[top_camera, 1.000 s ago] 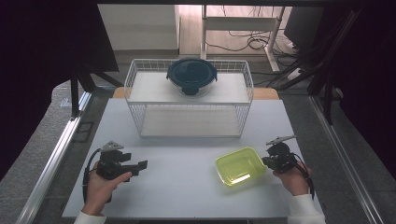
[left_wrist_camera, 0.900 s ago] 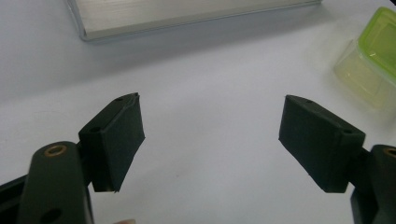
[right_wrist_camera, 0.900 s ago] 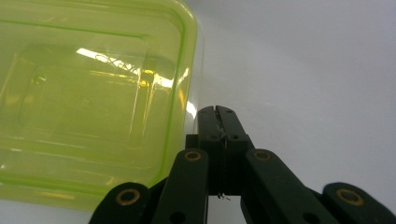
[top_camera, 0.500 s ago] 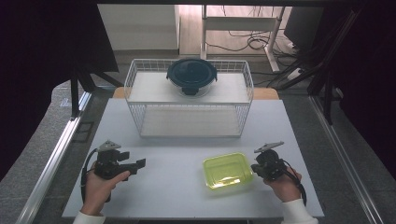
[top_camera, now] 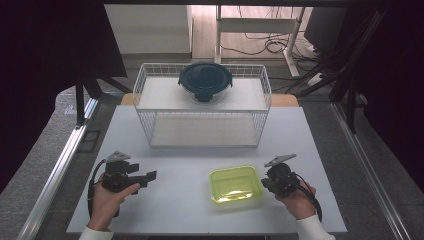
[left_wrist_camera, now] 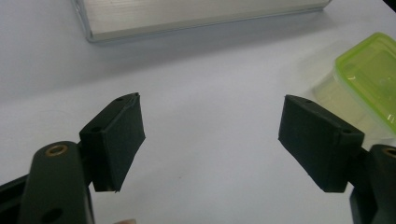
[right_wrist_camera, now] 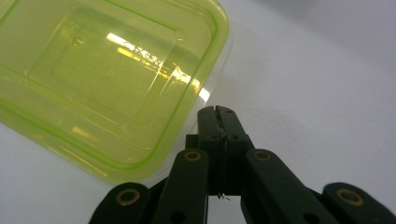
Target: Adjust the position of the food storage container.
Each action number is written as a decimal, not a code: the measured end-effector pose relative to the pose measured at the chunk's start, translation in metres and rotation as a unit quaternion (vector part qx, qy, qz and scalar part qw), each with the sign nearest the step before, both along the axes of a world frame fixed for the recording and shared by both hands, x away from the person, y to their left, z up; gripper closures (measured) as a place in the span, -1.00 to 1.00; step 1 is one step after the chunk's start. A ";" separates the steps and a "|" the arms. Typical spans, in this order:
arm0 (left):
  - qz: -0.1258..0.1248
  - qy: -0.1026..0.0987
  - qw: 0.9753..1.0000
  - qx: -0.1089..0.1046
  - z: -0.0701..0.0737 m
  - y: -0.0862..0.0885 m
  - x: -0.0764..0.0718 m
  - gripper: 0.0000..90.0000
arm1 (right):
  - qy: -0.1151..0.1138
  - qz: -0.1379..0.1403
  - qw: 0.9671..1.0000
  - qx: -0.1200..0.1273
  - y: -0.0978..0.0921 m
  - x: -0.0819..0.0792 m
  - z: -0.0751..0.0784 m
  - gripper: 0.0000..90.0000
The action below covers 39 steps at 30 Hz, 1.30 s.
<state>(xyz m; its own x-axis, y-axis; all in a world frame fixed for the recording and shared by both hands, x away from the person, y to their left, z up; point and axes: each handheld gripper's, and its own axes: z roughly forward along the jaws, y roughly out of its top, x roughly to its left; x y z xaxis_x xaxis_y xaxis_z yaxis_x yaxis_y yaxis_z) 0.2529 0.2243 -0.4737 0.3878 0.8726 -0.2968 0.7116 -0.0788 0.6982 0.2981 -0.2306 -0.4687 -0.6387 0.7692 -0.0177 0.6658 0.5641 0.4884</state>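
Step in hand looks like shifting the box [top_camera: 236, 184], a lime-green lidded one, across the desk [top_camera: 185, 220] with the right tool [top_camera: 264, 181]. The box sits on the desk's near right part, in front of the wire rack [top_camera: 202, 107], well apart from it. Right tool's jaws are pressed together with nothing between them, tip just beside the box's right edge [right_wrist_camera: 205, 88] (touching or a hair off, hard to tell from this angle), so it reads as a push, not a grasp. Left tool [top_camera: 150, 176] is spread wide and empty, held over the near left desk, facing the box [left_wrist_camera: 373, 74]. Next move likely calls for a steady sideways nudge low on the wall, or spreading the jaws to pinch the rim.
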 end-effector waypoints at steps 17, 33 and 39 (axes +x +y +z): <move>-0.007 0.012 1.000 0.001 -0.007 -0.004 0.003 -0.52 | 0.019 0.036 0.999 0.015 0.023 -0.008 -0.001 0.97; -0.007 0.012 1.000 -0.002 -0.007 -0.003 0.003 -0.52 | 0.025 0.067 0.997 0.013 0.051 -0.010 -0.011 0.97; -0.005 0.008 1.000 -0.003 -0.004 -0.002 0.002 -0.52 | 0.022 0.065 0.998 0.015 0.054 -0.010 -0.014 0.97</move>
